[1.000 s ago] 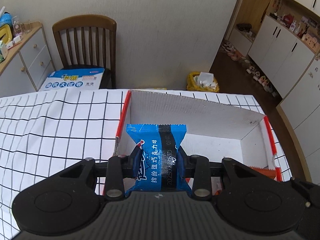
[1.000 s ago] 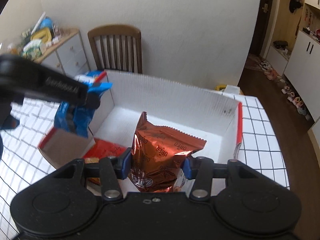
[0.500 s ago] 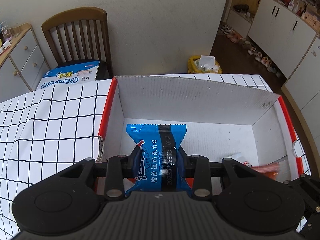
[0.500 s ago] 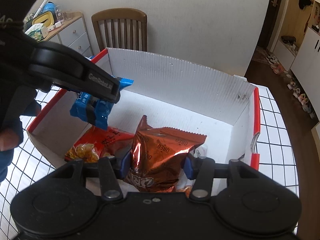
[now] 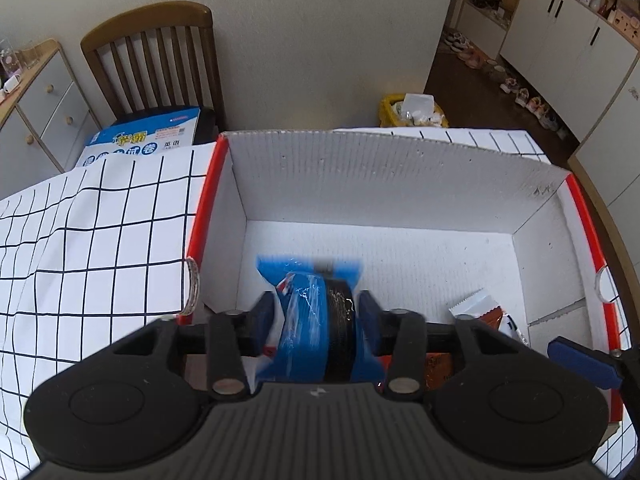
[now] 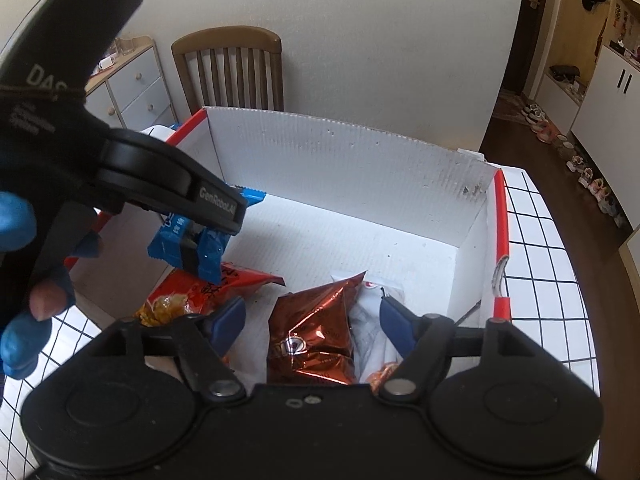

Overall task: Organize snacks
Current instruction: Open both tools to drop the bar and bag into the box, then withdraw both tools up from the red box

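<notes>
A white corrugated box (image 5: 360, 168) with red rims stands on the checked cloth. My left gripper (image 5: 316, 312) hangs over its left part. Its jaws are opening, and a blurred blue snack packet (image 5: 316, 320) sits loose between them with a gap at the left pad. In the right wrist view the same packet (image 6: 176, 240) hangs at the left gripper (image 6: 192, 248), above an orange chip bag (image 6: 200, 292). My right gripper (image 6: 312, 320) is opening too. A copper Oreo bag (image 6: 316, 332) lies between its pads, touching neither. A white packet (image 6: 372, 320) lies beside it.
A wooden chair (image 5: 156, 64) with a blue pack (image 5: 148, 136) on its seat stands behind the table, a drawer cabinet (image 5: 36, 120) to its left. A yellow bin (image 5: 412, 110) sits on the floor. A blue-gloved hand (image 6: 20, 320) holds the left gripper.
Both grippers' jaws have spread. The copper bag has dropped out of the right grip onto the box floor. The left gripper has sunk into the box and the blue packet has come loose.
</notes>
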